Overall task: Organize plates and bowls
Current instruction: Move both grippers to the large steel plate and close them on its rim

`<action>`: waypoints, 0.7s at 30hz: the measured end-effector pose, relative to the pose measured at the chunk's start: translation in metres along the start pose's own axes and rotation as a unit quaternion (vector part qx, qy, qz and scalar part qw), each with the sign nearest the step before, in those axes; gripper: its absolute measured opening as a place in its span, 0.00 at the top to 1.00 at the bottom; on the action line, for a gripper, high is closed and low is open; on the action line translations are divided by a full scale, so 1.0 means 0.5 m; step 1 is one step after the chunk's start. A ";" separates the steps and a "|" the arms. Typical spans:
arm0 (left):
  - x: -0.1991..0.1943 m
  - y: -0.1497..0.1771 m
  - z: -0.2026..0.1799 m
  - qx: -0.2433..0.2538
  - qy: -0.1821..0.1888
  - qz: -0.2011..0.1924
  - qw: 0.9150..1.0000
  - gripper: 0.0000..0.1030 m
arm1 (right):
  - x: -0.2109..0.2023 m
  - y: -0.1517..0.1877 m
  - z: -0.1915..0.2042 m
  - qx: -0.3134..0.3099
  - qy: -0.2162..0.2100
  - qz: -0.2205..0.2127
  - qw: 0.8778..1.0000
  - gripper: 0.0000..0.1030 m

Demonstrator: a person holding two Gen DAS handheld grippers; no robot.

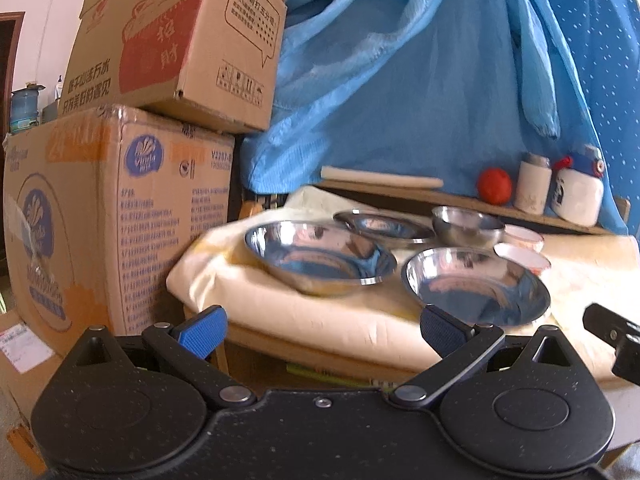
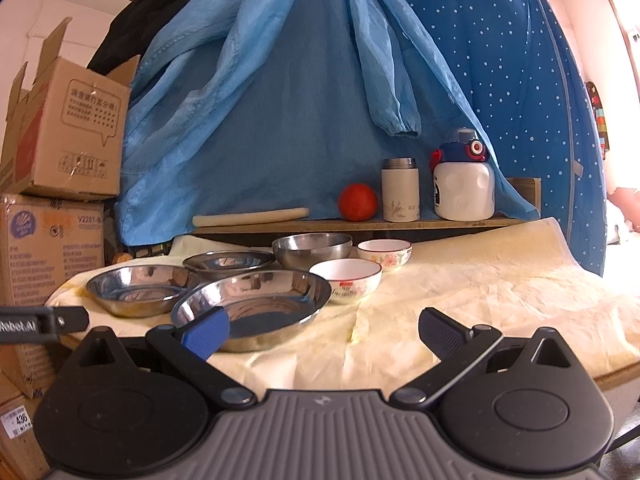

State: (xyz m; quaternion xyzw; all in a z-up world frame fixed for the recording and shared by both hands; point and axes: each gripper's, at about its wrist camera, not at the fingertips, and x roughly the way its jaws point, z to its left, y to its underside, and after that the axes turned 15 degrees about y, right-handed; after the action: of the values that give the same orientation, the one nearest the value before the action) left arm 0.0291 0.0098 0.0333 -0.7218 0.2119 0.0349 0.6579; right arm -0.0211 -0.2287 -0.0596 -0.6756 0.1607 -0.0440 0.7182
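Both tongs, left [image 1: 320, 330] and right [image 2: 322, 334], hover spread and empty (steel plates likely slippery) before the nearest plate [image 2: 250, 310], best pinched squarely at the rim.

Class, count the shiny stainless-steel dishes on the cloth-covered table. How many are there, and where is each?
4. A wide steel plate nearest, another at the left edge, a third behind them, and a deeper steel bowl at the back. None seems hidden.
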 end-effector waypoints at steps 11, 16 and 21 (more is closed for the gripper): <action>0.094 -0.086 0.050 -0.014 0.014 0.025 0.999 0.01 | 0.098 -0.072 0.017 -0.036 -0.069 0.012 0.997 0.00; 0.141 -0.109 0.078 -0.027 0.019 0.044 0.999 0.01 | 0.154 -0.107 0.033 -0.055 -0.125 0.042 0.990 0.00; 0.178 -0.125 0.097 -0.032 0.024 0.061 0.997 0.01 | 0.218 -0.147 0.056 -0.068 -0.182 0.081 0.978 0.00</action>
State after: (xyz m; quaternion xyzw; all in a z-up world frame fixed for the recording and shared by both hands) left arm 0.1429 0.0365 0.0562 -0.7289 0.2701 0.0640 0.6258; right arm 0.1011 -0.2386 -0.0048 -0.7042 0.0843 0.1486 0.6891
